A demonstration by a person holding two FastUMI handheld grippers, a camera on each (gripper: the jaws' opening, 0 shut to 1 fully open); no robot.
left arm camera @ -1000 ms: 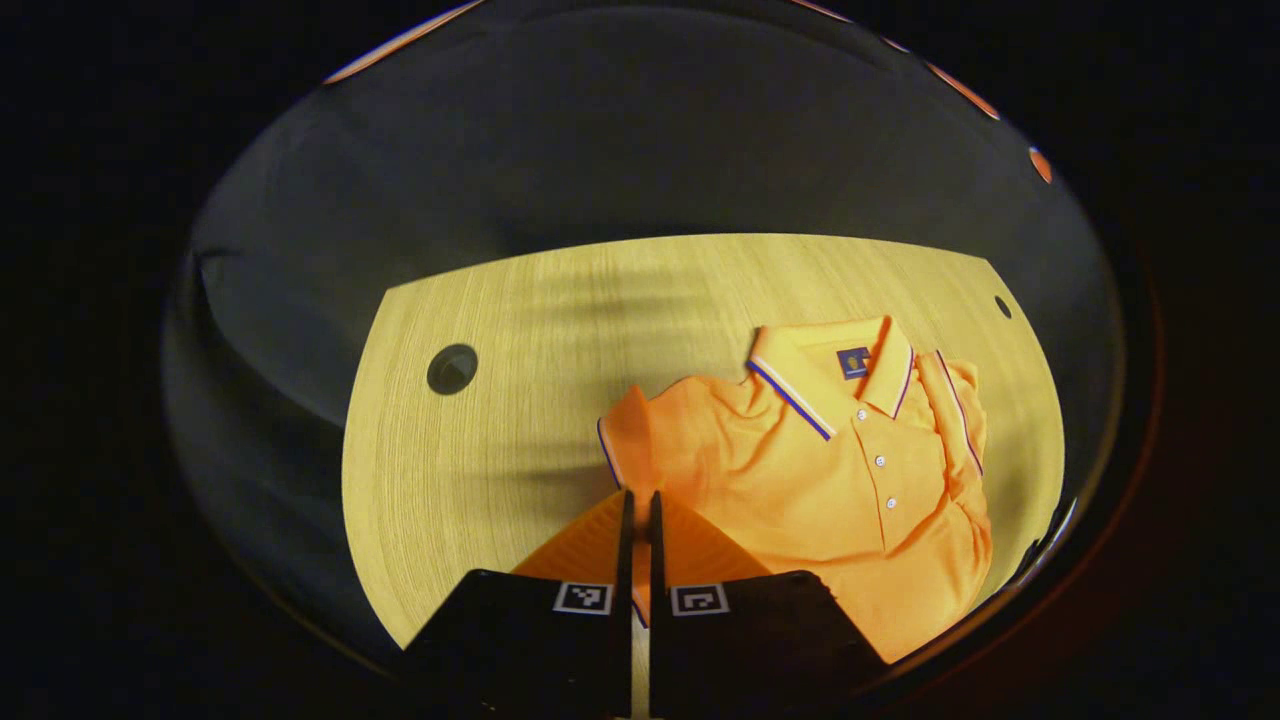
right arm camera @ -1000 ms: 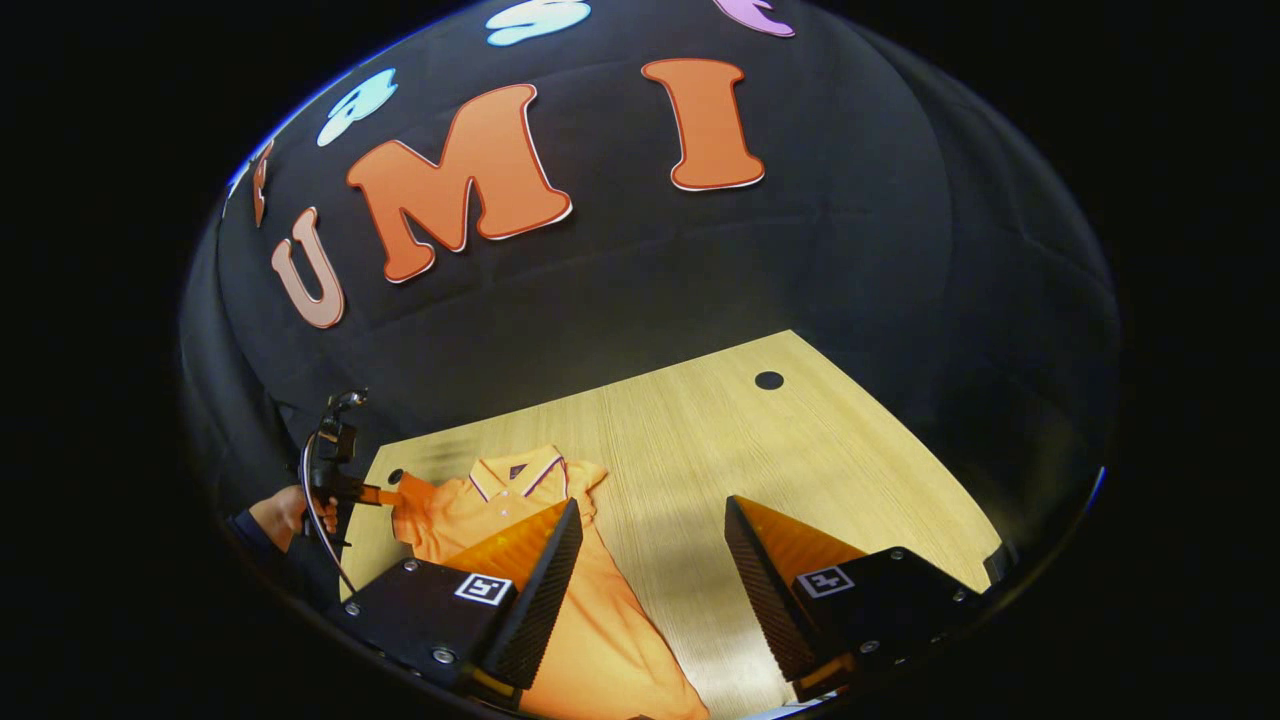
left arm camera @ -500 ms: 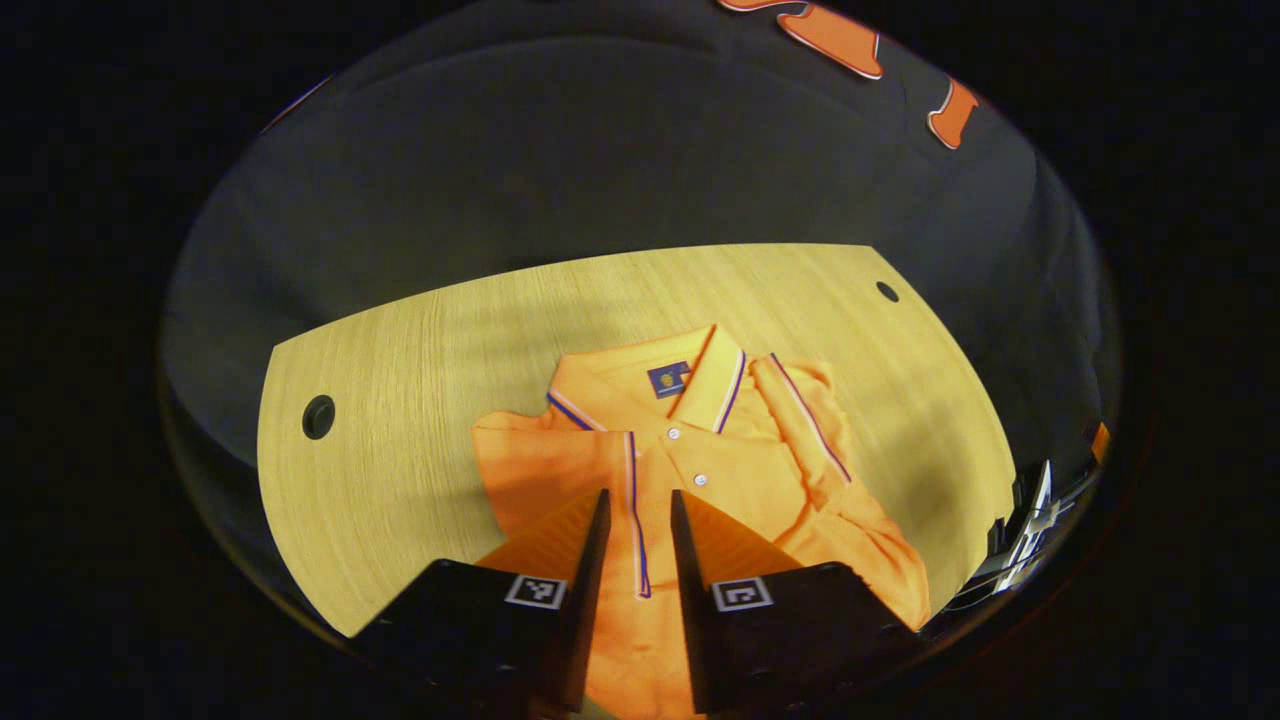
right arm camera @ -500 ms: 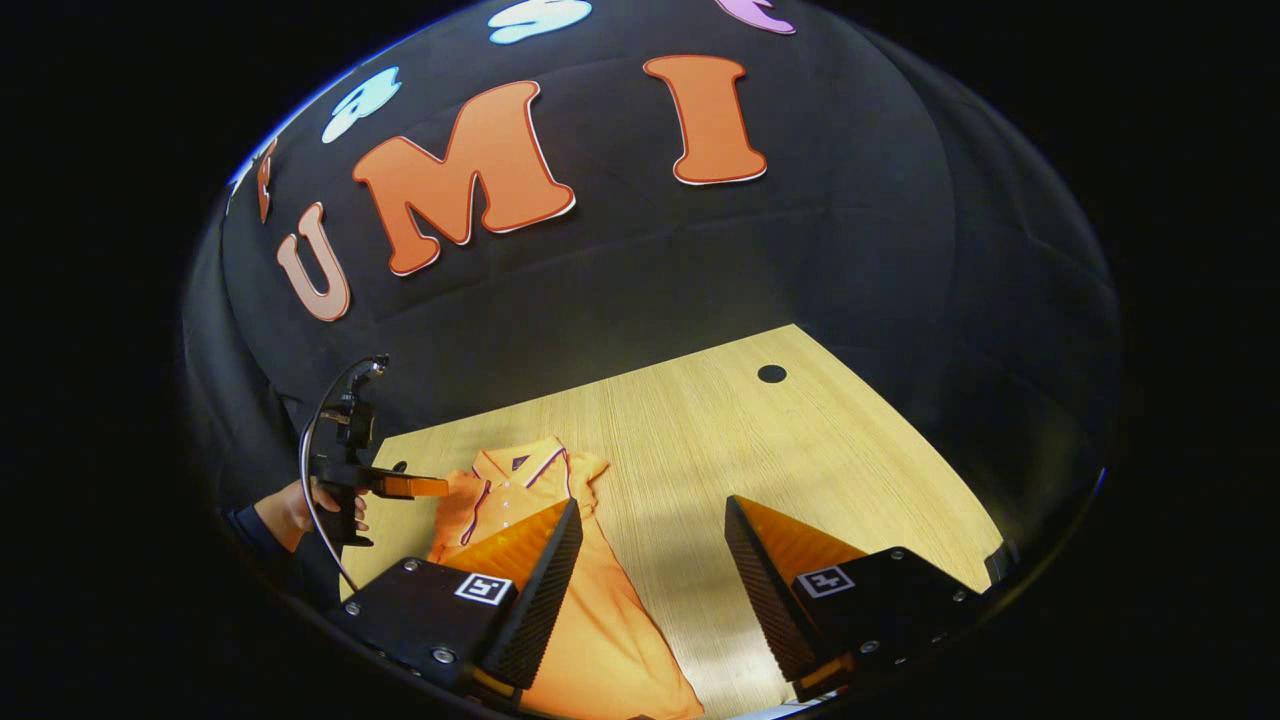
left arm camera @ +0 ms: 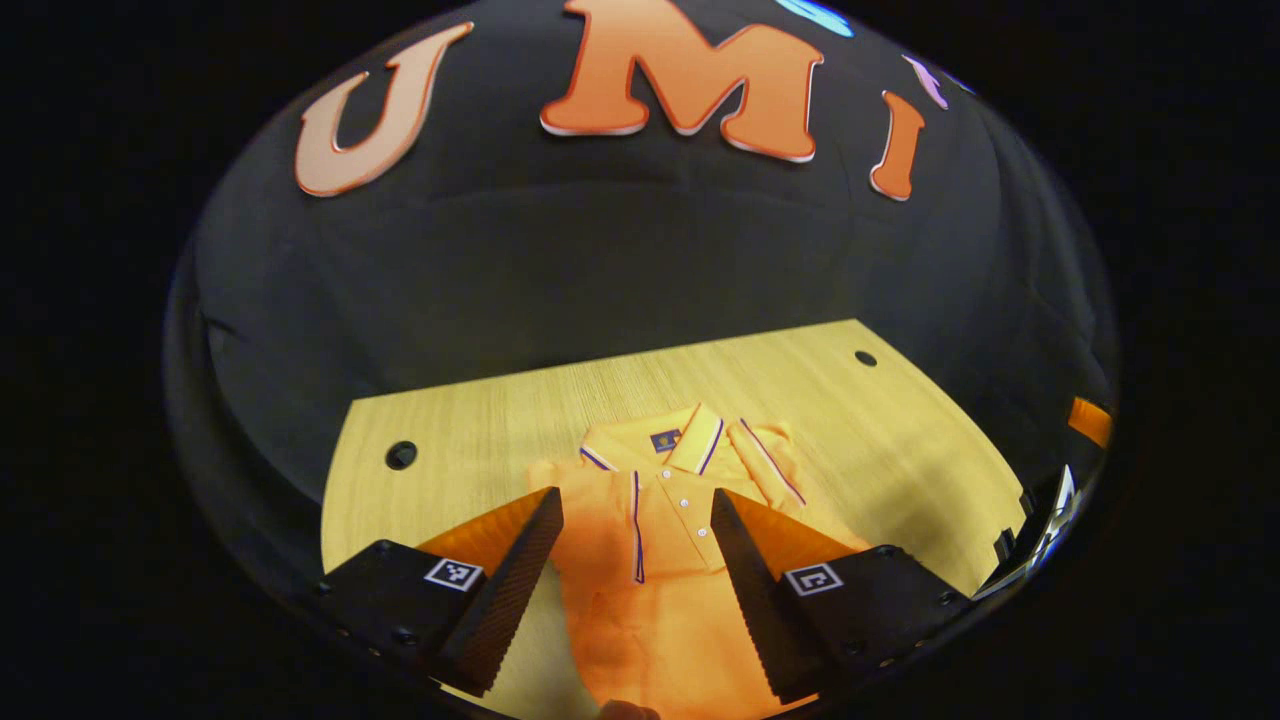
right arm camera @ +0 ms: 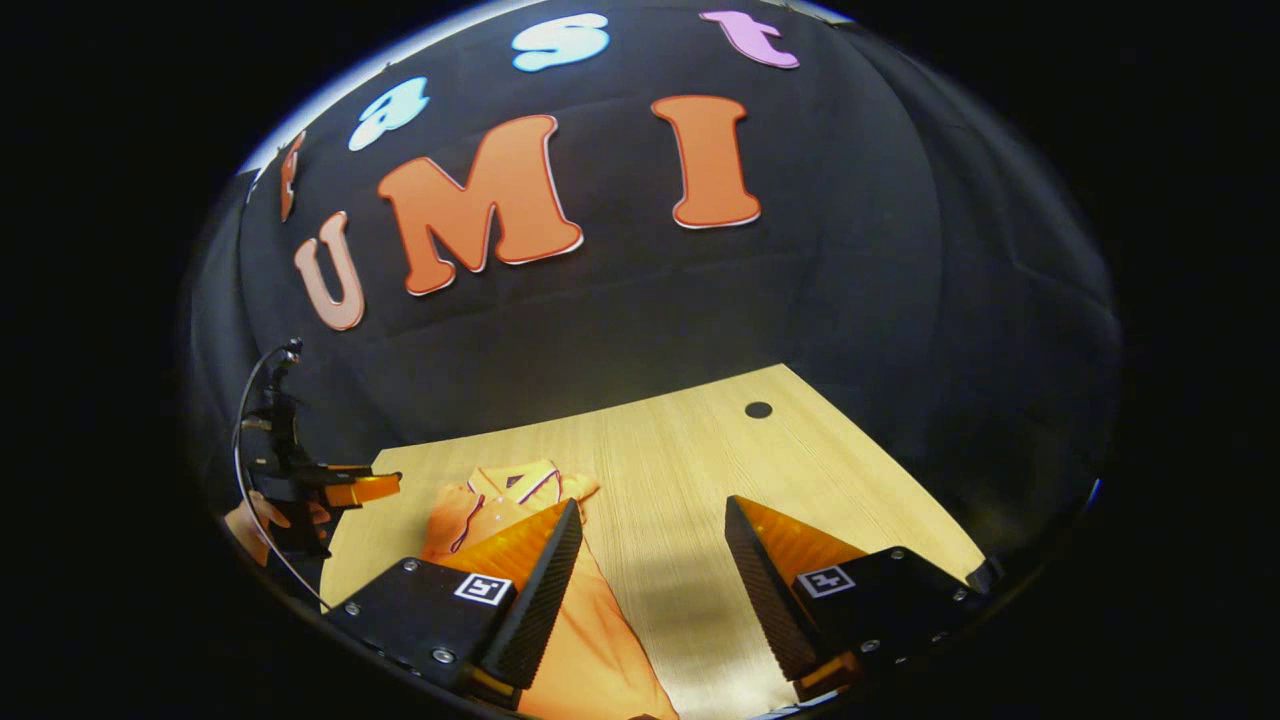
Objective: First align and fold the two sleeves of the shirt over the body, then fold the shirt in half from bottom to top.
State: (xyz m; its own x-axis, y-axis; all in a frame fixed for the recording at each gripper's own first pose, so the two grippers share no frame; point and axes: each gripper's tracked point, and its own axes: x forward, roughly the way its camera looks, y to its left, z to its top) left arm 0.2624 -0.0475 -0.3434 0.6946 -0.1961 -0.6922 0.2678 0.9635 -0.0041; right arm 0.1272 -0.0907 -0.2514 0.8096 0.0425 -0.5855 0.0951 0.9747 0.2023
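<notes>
An orange polo shirt (left arm camera: 655, 600) lies face up on the wooden table (left arm camera: 480, 420), collar (left arm camera: 690, 440) at the far end. Its one sleeve, with a striped cuff (left arm camera: 637, 530), lies folded over the chest; the other sleeve (left arm camera: 768, 462) is folded in beside the collar. My left gripper (left arm camera: 635, 495) hangs open above the shirt's middle, holding nothing. My right gripper (right arm camera: 652, 505) is open too, over bare table just right of the shirt (right arm camera: 590, 650). Farther off in the right gripper view, a hand (right arm camera: 250, 520) holds the left gripper (right arm camera: 335, 490) beyond the shirt's left side.
The table has a round cable hole near each far corner (left arm camera: 401, 455) (left arm camera: 866, 358) (right arm camera: 758, 409). The black cloth wall stands right behind its far edge. Bare wood (right arm camera: 680, 460) stretches to the right of the shirt.
My left gripper has carried the sleeve over the chest, let it go, opened wide and drawn back and up. The right gripper has stayed open and hardly moved.
</notes>
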